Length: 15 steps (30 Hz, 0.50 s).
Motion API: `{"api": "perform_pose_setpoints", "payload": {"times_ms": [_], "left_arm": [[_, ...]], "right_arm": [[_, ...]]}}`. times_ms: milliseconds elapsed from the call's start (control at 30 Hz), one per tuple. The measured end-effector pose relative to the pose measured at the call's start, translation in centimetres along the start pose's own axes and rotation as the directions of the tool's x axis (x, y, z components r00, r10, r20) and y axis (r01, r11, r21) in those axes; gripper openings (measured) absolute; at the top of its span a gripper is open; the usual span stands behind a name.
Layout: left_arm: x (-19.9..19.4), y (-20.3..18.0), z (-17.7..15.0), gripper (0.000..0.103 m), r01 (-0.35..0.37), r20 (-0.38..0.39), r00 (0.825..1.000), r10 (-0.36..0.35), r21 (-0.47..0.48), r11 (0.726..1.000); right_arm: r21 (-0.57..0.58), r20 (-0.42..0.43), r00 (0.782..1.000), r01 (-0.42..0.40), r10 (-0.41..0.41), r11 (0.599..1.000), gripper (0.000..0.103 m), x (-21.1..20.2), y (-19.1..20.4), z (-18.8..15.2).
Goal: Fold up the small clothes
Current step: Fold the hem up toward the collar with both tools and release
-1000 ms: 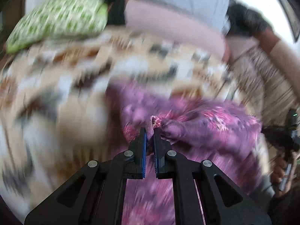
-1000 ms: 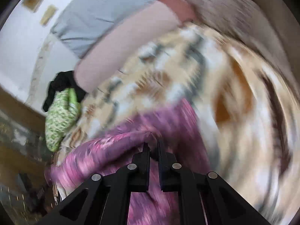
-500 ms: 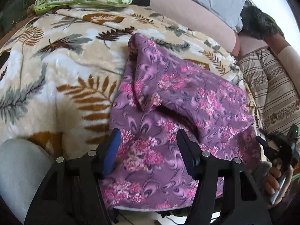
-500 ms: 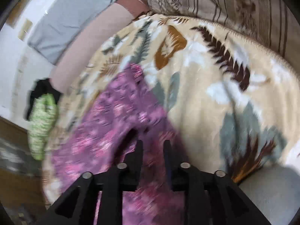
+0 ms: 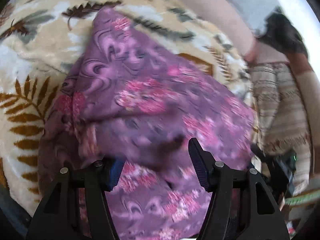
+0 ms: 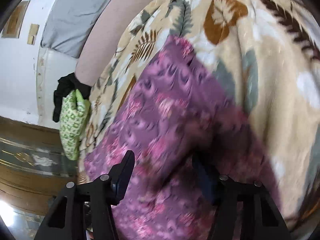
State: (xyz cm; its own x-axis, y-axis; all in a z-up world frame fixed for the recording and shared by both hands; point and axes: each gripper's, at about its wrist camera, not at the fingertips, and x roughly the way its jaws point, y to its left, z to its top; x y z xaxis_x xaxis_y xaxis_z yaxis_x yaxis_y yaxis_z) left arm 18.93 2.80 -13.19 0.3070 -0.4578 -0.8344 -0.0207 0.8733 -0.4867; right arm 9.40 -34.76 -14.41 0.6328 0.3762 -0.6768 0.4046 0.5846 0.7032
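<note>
A purple garment with a pink flower print (image 5: 152,104) lies loosely folded on a beige leaf-pattern blanket (image 5: 30,64). My left gripper (image 5: 154,166) is open just above the garment's near part, with cloth between its spread fingers but not clamped. My right gripper (image 6: 166,170) is open too, low over the same garment (image 6: 166,110), with a fold bulging up between its fingers. The right gripper also shows at the right edge of the left wrist view (image 5: 280,166). Both views are blurred by motion.
The blanket (image 6: 260,60) covers a bed or sofa. A green patterned pillow (image 6: 72,120) with a black cloth (image 6: 64,92) lies at its far end. A striped cushion (image 5: 280,104) and a pinkish bolster (image 5: 210,6) lie along the back. A white wall (image 6: 18,80) stands beyond.
Both grippers were shut on the garment a second ago. The left opened first, the right just now, and the garment dropped onto the blanket. Both have moved in lower over it.
</note>
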Motion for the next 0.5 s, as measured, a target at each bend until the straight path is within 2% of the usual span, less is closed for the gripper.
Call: {"api": "perform_pose_setpoints", "payload": {"times_ms": [33, 67, 100, 133, 167, 233, 300, 367, 500], "left_arm": [[0.6, 0.6, 0.3, 0.055, -0.013, -0.020, 1.000, 0.012, -0.027, 1.000], [0.7, 1.0, 0.4, 0.033, 0.001, -0.029, 1.000, -0.002, -0.038, 0.999], [0.6, 1.4, 0.3, 0.024, 0.016, -0.040, 0.999, -0.017, -0.040, 0.999], [0.3, 1.6, 0.2, 0.014, 0.027, -0.042, 0.999, -0.028, -0.034, 0.999], [-0.5, 1.7, 0.1, 0.009, 0.030, -0.015, 0.999, -0.031, -0.022, 0.999], [-1.7, 2.0, -0.1, 0.006, 0.037, 0.013, 0.999, -0.037, -0.025, 0.999], [-3.1, 2.3, -0.2, 0.005, 0.108, 0.016, 0.994, -0.108, -0.052, 0.993], [-5.1, 1.8, -0.7, 0.005, 0.133, 0.025, 0.991, -0.132, -0.040, 0.990], [-8.4, 1.5, -2.6, 0.005, 0.158, 0.004, 0.987, -0.158, -0.020, 0.987]], "right_arm": [[0.009, 0.002, 1.000, 0.002, -0.002, 1.000, 0.046, 0.1, -0.5, 0.1], [0.017, 0.000, 1.000, -0.003, 0.003, 1.000, 0.038, 0.2, -0.9, 0.3], [0.012, 0.003, 1.000, -0.004, 0.004, 1.000, 0.024, 0.1, -1.2, 0.5], [-0.004, 0.019, 1.000, 0.001, -0.001, 1.000, 0.015, -0.1, -1.2, 0.5], [-0.033, 0.039, 0.999, 0.020, -0.019, 0.999, 0.013, -0.4, -1.1, 0.5], [-0.068, 0.053, 0.998, 0.040, -0.037, 0.997, 0.005, -0.3, -0.7, 0.5], [-0.074, 0.073, 0.996, 0.047, -0.042, 0.996, 0.004, -0.8, -0.1, 0.5], [-0.072, 0.090, 0.996, 0.007, 0.000, 0.997, 0.004, -2.7, 0.8, 0.0], [-0.100, 0.108, 0.994, 0.032, -0.021, 0.994, 0.004, -7.6, 1.9, -3.1]]}}
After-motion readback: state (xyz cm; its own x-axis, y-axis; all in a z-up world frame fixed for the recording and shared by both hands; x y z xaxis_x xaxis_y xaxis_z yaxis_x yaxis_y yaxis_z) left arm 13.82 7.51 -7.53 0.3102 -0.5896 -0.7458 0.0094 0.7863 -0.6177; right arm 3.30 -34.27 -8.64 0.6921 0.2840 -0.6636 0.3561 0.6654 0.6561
